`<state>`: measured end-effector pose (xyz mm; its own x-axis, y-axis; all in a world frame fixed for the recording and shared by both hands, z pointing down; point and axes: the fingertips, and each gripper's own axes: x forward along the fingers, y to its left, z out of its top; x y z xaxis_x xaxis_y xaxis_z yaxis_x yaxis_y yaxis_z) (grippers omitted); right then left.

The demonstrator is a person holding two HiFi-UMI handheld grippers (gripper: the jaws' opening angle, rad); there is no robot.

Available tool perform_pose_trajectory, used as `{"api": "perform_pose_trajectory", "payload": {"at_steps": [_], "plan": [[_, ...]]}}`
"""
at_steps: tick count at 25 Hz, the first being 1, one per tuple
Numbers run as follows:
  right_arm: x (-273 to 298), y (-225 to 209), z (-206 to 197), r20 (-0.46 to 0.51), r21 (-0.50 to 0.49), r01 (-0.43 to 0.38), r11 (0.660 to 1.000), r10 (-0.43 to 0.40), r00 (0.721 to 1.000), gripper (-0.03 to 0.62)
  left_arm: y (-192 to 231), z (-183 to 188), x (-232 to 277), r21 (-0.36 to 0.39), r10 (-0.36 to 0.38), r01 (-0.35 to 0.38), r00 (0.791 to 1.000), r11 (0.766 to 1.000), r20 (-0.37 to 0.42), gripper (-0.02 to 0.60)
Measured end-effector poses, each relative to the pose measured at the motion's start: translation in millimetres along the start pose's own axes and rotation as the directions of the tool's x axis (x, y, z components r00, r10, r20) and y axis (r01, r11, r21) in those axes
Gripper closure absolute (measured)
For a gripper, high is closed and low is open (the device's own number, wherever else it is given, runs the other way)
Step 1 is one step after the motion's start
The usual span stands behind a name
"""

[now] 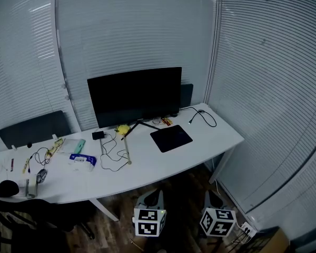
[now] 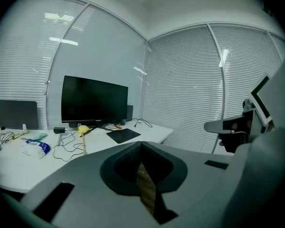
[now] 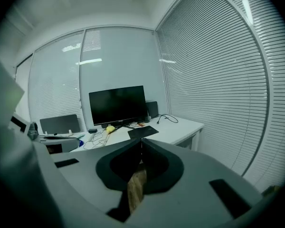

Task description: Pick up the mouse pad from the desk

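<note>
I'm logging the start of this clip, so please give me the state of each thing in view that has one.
mouse pad: lying flat on the desk, untouched.
monitor: upright, screen dark.
window blinds: lowered, slats closed.
left tongs: shut, empty, short of the desk.
right tongs: shut, empty, short of the desk.

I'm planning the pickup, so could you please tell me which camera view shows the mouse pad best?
The head view: it looks down on the mouse pad, showing its whole dark outline on the desk. Both gripper views, looking from low and far, show only a flattened sliver.
</note>
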<state>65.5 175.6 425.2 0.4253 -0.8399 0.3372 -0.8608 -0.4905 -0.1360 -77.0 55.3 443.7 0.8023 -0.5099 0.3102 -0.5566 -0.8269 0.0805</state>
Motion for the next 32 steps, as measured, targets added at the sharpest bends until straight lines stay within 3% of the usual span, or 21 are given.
{"api": "perform_pose_trajectory", "payload": {"at_steps": [11,21,32], "plan": [[21.8,-5.1,-3.9,-0.022,0.025,-0.016,1.0,0.017,1.0,0.56,0.5,-6.5,19.8,-0.001,0.002,-0.003,0.999,1.0,-0.036,0.566],[50.1,-31.8,13.5,0.004,0.014,0.029,0.999,-0.029,1.0,0.56,-3.6,19.9,66.9,0.0,-0.03,0.03,0.999,1.0,0.014,0.566],[108.1,-41.2,38.0,-0.002,-0.007,0.004,1.0,-0.004,1.0,0.561,18.3,32.1,121.7,-0.033,0.0,0.0,1.0,0.999,0.01,0.566]]}}
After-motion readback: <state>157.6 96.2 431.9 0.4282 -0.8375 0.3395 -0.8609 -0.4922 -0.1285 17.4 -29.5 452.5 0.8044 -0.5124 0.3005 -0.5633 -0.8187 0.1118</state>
